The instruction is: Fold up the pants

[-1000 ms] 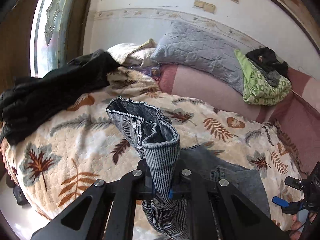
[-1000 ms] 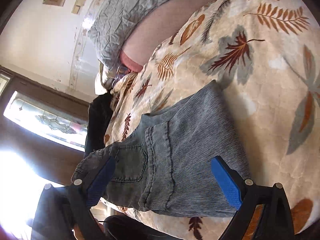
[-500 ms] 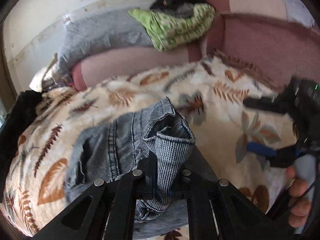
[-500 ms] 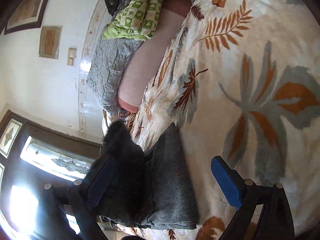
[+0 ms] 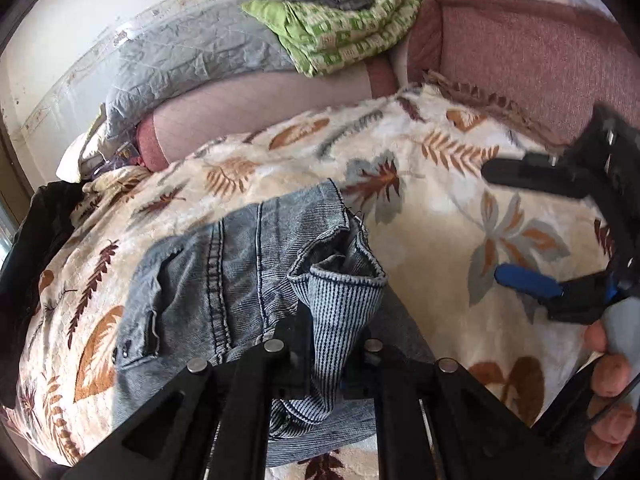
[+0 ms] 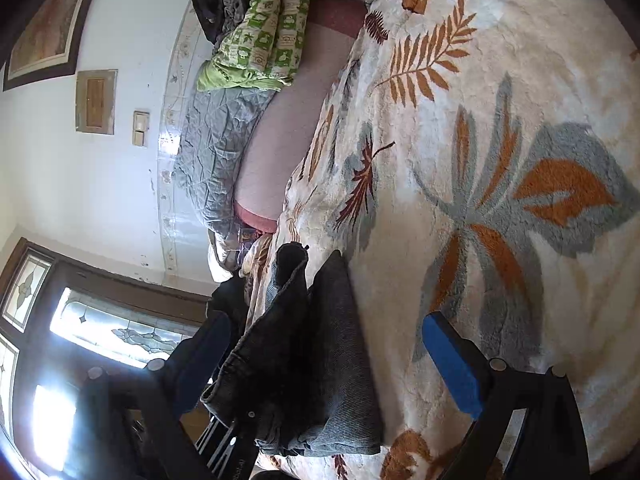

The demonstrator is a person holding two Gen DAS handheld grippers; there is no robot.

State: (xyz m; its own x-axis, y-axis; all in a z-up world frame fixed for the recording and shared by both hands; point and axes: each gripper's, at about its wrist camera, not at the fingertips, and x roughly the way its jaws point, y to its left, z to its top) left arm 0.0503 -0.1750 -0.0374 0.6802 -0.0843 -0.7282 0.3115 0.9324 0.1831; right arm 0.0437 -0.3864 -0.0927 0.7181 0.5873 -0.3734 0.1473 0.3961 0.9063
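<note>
Grey-blue denim pants [image 5: 224,280] lie partly folded on a leaf-patterned blanket [image 5: 440,208]. My left gripper [image 5: 328,344] is shut on a cuffed end of the pants and holds it just above the folded part. My right gripper [image 5: 516,232] is open and empty, hovering over the blanket to the right of the pants. In the right wrist view the pants [image 6: 316,360] lie between and beyond my right gripper's [image 6: 324,364] open blue-padded fingers [image 6: 452,364], not gripped.
A grey quilted pillow [image 5: 180,56] and a green patterned bundle [image 5: 344,24] lie at the back against the wall. Dark clothing [image 5: 36,240] lies at the blanket's left edge. A pink sofa back [image 5: 540,56] rises at the right. A window [image 6: 100,328] is at the left.
My left gripper swung right with the cuffed end and laid the pants over themselves. My right gripper drew back to the right, off the pants, staying open.
</note>
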